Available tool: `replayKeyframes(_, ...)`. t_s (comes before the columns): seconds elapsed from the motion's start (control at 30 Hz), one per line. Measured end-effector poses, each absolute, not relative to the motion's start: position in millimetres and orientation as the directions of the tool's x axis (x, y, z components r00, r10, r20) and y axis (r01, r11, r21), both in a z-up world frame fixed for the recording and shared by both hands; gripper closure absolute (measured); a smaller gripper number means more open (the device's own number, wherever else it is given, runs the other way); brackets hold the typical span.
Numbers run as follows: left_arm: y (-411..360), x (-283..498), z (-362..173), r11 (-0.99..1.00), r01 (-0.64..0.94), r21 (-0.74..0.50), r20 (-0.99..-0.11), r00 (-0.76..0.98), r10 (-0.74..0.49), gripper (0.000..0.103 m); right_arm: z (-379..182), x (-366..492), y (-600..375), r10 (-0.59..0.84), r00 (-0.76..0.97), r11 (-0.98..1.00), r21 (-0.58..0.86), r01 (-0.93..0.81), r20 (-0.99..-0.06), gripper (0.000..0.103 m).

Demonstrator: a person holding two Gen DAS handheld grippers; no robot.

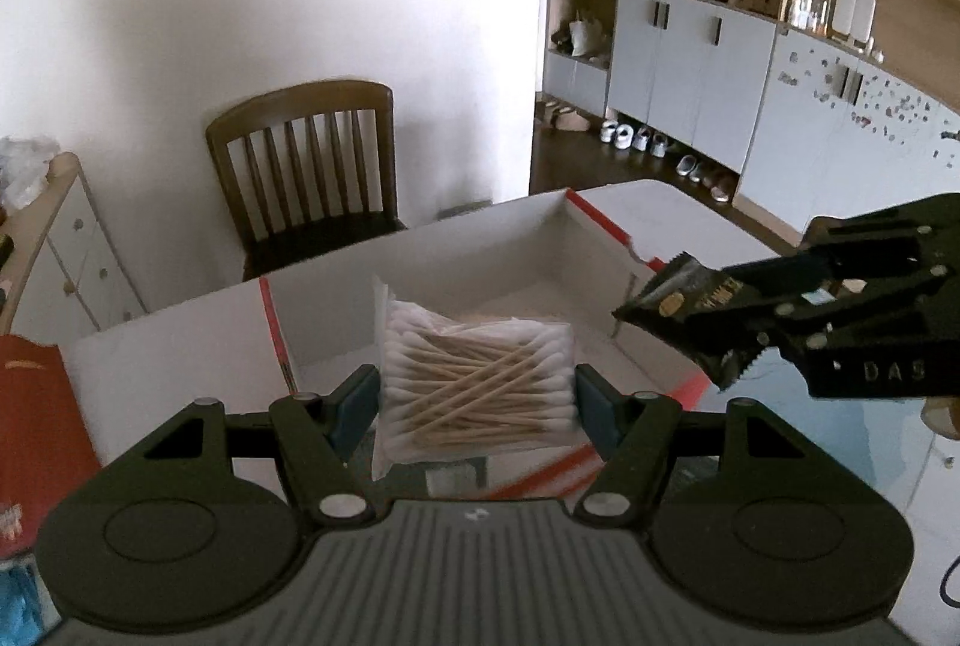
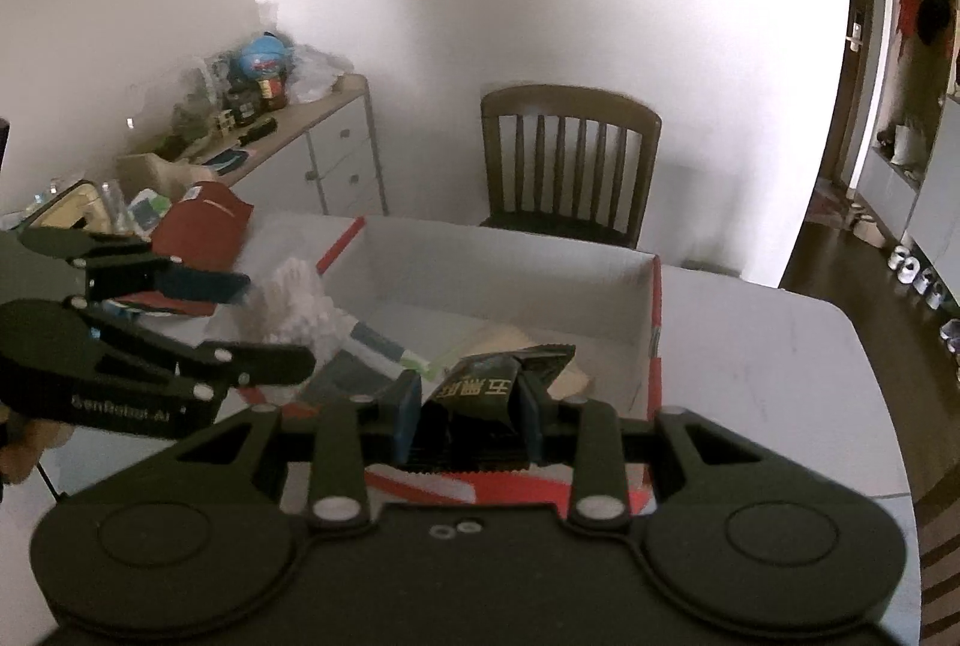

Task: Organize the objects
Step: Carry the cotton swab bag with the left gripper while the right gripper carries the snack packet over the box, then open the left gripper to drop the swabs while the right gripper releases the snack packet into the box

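Left wrist view is showing the left tongs (image 1: 477, 397) clamping a clear bag of cotton swabs (image 1: 477, 385) by its two side edges, pads set fairly wide, bag hanging over the near side of the open white box (image 1: 456, 250) with red trim. Right tongs (image 1: 678, 313) are coming in from the right of the box, pinching a dark snack packet (image 1: 690, 316) narrowly, packet tip hovering above the box's right wall. Right wrist view is showing the same packet (image 2: 501, 385) crumpled between the blue pads (image 2: 408, 409), above the box's near edge; inside the box (image 2: 516, 256) some flat items are lying, too blurred to name. Both tongs are pointing forward and tilted downward toward the box, left one beside the box's left wall in this view (image 2: 264, 322). The box is sitting on the white desk (image 2: 780, 376), wooden chair (image 2: 570, 159) behind it. Judgement: the step is carrying both items to the box; to do it well, be bringing each fully past the box wall and lowering close to the box floor before letting go, keeping the two tongs apart so they are not colliding over the box.
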State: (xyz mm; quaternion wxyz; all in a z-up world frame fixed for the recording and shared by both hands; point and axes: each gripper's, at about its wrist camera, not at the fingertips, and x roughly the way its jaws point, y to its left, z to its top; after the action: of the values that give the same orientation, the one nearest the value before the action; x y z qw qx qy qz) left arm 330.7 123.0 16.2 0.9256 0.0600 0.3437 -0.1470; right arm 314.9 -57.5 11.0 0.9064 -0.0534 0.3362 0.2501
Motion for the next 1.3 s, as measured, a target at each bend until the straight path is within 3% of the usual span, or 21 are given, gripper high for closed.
replayKeyframes(0.57,116,453,-32,0.955,0.295,0.022,-0.787,0.594,-0.166,0.034,-36,368,-33,0.335,0.637,0.887,0.004,-0.462,-0.694,0.069)
replayKeyframes(1.3,109,503,-94,0.96,0.277,0.027,-0.896,0.432,-0.1,0.033,-84,393,-29,0.302,0.519,0.917,0.095,-0.388,-0.8,0.067)
